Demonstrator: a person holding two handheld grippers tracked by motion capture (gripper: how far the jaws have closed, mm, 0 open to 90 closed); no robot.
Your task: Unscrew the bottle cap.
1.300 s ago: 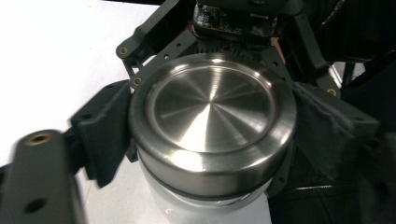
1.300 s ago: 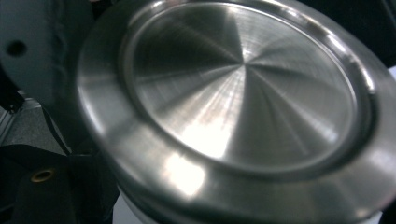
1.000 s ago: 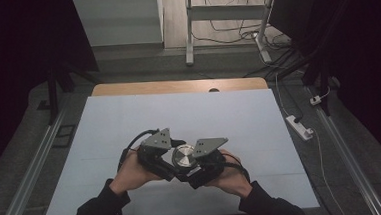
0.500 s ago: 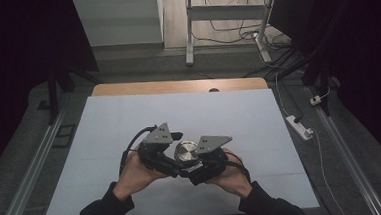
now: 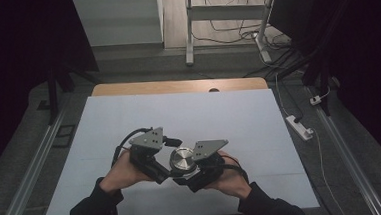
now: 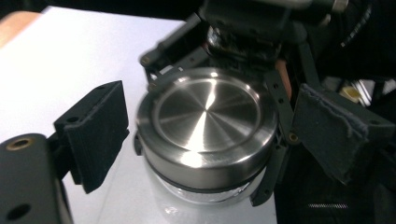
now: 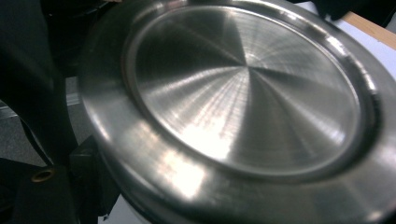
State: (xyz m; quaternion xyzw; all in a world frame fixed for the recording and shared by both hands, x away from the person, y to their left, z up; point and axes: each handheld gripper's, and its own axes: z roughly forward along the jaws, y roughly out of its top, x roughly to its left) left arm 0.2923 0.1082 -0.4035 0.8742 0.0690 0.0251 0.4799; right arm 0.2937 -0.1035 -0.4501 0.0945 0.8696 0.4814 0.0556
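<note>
A glass jar with a brushed steel lid is held over the near middle of the white table. My right gripper comes in from the right and is shut on the jar below its lid; in the right gripper view the lid sits very close. My left gripper comes from the left and stands open, its two black pads on either side of the lid with a small gap. In the left gripper view the glass body shows under the lid.
The table's wooden far edge lies well beyond the hands. A white power strip lies on the floor at the right. Metal rails run along both sides, and a desk frame with cables stands behind.
Both hands have shifted slightly while staying together at the jar. The left gripper has edged a little to the left and away; the jar stays in the right gripper.
</note>
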